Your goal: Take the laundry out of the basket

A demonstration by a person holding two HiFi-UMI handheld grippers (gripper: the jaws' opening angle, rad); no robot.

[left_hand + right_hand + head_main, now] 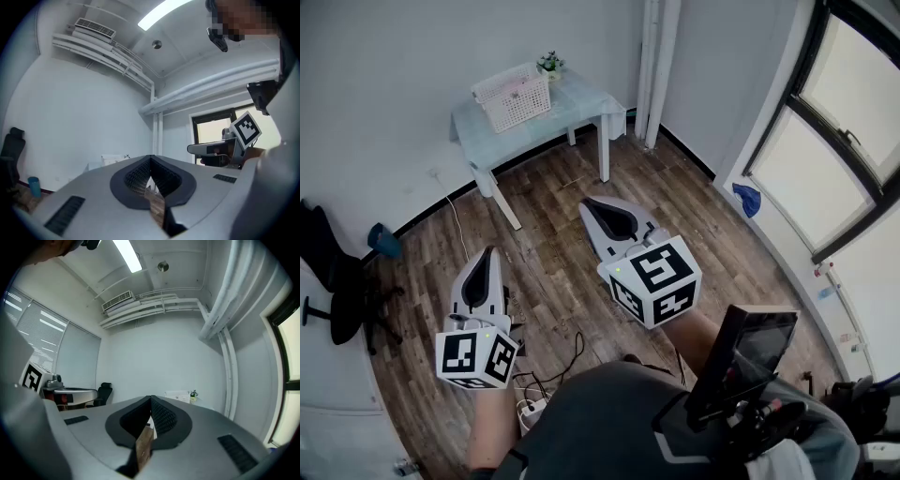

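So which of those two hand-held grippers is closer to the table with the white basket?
The right hand-held gripper: it is held further forward, its tip nearer the table than the left hand-held gripper, which hangs back.

The table [581,105] bears a white basket [514,97] and small plant [549,64].

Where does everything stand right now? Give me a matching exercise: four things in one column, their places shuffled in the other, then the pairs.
Things
1. basket
2. potted plant
3. office chair
4. blue cloth

Places
A. at the right, below the window
B. on the floor, far left
C. on the table, about its middle
D. at the table's back edge, just right of the basket

Pairs: 1-C; 2-D; 3-B; 4-A
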